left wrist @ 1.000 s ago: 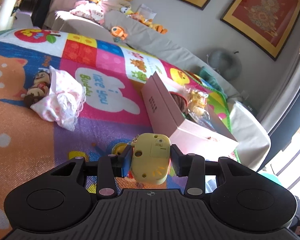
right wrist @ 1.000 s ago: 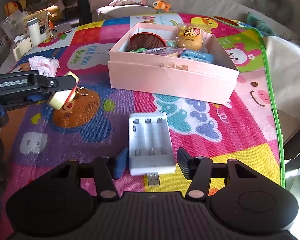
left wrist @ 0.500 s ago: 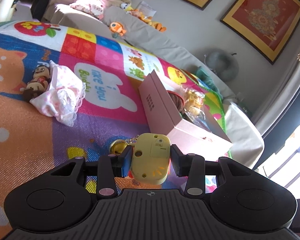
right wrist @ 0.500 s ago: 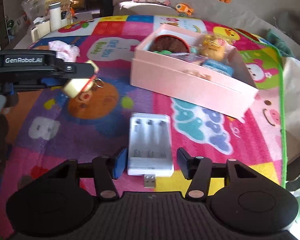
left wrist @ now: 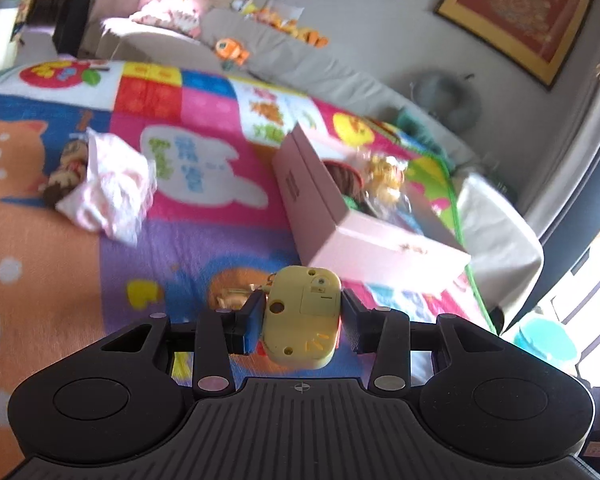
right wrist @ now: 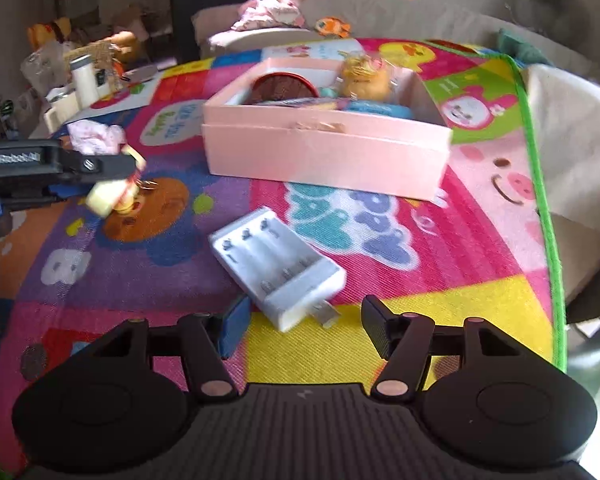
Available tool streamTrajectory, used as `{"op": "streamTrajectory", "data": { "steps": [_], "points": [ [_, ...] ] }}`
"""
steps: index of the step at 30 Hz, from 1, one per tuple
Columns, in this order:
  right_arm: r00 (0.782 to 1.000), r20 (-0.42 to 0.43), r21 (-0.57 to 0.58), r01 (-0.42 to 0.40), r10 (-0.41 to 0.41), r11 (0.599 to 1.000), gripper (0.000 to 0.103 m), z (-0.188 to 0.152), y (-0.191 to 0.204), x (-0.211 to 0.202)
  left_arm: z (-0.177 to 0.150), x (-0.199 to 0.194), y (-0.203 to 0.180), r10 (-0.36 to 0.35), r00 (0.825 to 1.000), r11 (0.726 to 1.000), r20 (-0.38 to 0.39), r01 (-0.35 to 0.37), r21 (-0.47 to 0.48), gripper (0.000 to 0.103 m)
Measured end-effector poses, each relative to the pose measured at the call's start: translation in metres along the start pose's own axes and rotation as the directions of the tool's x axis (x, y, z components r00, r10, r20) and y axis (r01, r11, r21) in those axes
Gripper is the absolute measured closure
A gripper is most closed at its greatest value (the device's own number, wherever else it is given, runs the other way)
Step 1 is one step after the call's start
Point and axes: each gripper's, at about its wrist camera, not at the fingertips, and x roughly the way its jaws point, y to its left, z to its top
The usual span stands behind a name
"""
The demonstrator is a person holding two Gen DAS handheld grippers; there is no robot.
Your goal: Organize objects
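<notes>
The left gripper point(left wrist: 301, 316) is clamped narrowly on one small yellow toy point(left wrist: 302, 314) with a keyring, held above the colourful mat point(left wrist: 204, 240), just in front of the pink box point(left wrist: 380, 246). The right gripper point(right wrist: 300, 320) has its jaws opening; one white battery charger point(right wrist: 278, 270), four slots and a USB plug, lies skewed between them on the mat, untouched. Beyond it stands the one open pink box, holding several items.

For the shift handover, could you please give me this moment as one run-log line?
left gripper: shut on yellow toy | right gripper: jaws opening, clear of white battery charger on play mat | pink box: open
</notes>
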Motion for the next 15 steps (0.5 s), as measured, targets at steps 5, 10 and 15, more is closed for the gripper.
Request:
{"op": "streamTrajectory", "data": {
  "steps": [5, 10, 15],
  "points": [
    [0.993, 0.009, -0.066, -0.116, 0.117, 0.991, 0.04, 0.0, 0.014, -0.003, -0.007, -0.011, -0.014, 0.018, 1.0, 1.0, -0.017, -0.018, 0.001, 0.058],
    [0.992, 0.034, -0.046, -0.12, 0.121, 0.992, 0.04, 0.003, 0.004, -0.013, -0.012, -0.029, -0.017, 0.028, 1.0, 0.999, -0.004, -0.028, -0.035, 0.058],
    [0.995, 0.067, -0.067, -0.07, 0.074, 0.995, 0.037, -0.002, -0.012, -0.033, -0.015, -0.05, -0.025, 0.052, 0.999, 0.998, -0.006, -0.052, -0.031, 0.058]
  ]
}}
